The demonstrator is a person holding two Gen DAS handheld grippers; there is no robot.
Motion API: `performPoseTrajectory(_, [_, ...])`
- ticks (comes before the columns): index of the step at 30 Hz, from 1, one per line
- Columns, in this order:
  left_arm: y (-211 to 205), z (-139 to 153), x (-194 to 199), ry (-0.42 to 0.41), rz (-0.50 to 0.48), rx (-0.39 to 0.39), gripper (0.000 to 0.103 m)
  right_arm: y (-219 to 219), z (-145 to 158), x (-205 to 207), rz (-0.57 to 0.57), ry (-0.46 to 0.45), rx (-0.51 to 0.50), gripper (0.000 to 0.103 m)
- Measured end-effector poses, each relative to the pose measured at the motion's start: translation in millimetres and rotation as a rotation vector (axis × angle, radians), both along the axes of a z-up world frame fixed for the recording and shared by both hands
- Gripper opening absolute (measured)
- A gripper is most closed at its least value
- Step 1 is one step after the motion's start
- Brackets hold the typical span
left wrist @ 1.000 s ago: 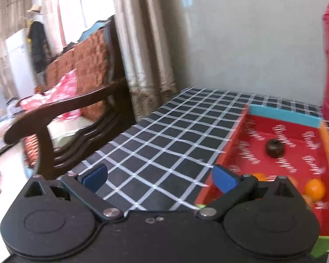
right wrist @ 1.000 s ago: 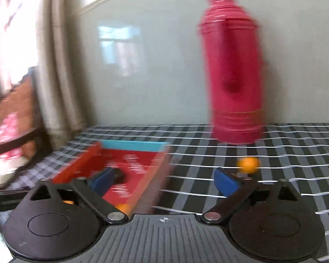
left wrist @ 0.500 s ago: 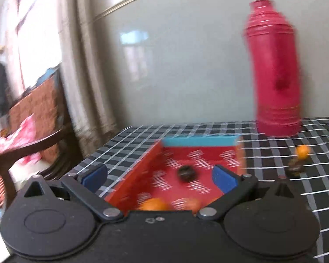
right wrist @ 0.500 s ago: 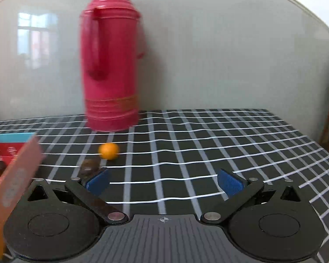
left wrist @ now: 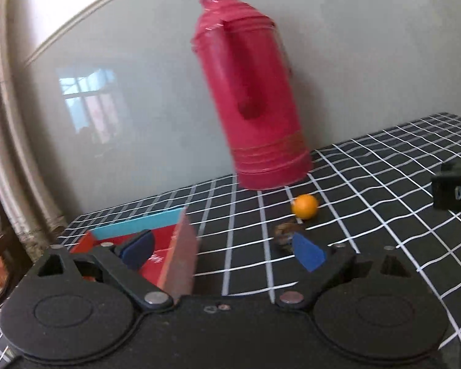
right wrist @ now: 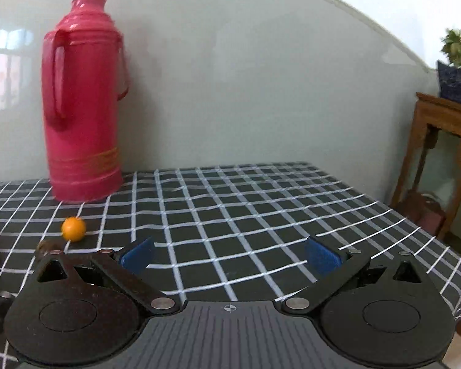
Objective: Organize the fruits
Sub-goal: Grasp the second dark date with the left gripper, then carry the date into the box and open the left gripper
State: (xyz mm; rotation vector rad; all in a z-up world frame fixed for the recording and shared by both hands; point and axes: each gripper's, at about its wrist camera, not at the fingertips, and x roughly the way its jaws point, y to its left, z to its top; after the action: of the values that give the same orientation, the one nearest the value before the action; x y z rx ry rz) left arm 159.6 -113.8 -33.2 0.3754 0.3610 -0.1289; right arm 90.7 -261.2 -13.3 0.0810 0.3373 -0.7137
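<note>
Both views have panned right off the red tray (left wrist: 181, 255); left gripper (left wrist: 221, 247) fingers wide, empty: center on brown fruit (left wrist: 284, 233), avoid nudging orange fruit (left wrist: 305, 206); right gripper (right wrist: 229, 253) wide too.

Both wrist views look low across the table (right wrist: 246, 209), sharing the thermos (left wrist: 255, 98).

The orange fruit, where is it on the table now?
The orange fruit lies on the checked cloth in front of the red flask, right of the tray, beside a dark fruit. The right wrist view shows it at far left.
</note>
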Motion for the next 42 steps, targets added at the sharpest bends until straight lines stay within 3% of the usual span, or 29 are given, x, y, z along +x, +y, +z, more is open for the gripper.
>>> performPoseTrajectory(6, [-17.1,-11.0,19.6,0.044,-0.038,-0.004,0.089,-6.7,4.4,0.2,-0.070,-0.006,-0.025,0.103])
performPoseTrajectory(10, [-24.4,-16.7,33.2,0.092,-0.054,-0.019,0.077,-9.4,7.8,0.6,-0.059,-0.013,-0.018,0.103])
performPoseTrajectory(15, [-29.7,-21.7,52.4,0.136,-0.059,-0.051,0.075,-11.8,7.9,2.5,-0.054,-0.015,-0.006,0.103])
performPoseTrajectory(28, [-27.5,-35.2,83.3,0.289,-0.079,-0.131,0.047,-12.2,8.1,7.5,-0.040,-0.019,0.005,0.103])
performPoseTrajectory(30, [-29.2,-36.5,84.2,0.294,-0.084,-0.127,0.045,-12.2,7.3,8.1,-0.034,-0.016,0.004,0.103])
performPoseTrajectory(32, [-31.7,-36.9,84.0,0.293,-0.094,-0.122,0.034,-12.5,6.9,8.2,-0.032,-0.014,0.004,0.103])
performPoseTrajectory(34, [-34.4,-37.6,81.8,0.290,-0.104,-0.113,0.030,-13.3,6.7,7.8,-0.031,-0.016,0.010,0.103])
performPoseTrajectory(42, [-35.2,-36.5,79.3,0.282,-0.111,-0.119,0.029,-14.2,6.7,7.2,-0.020,-0.015,0.019,0.103])
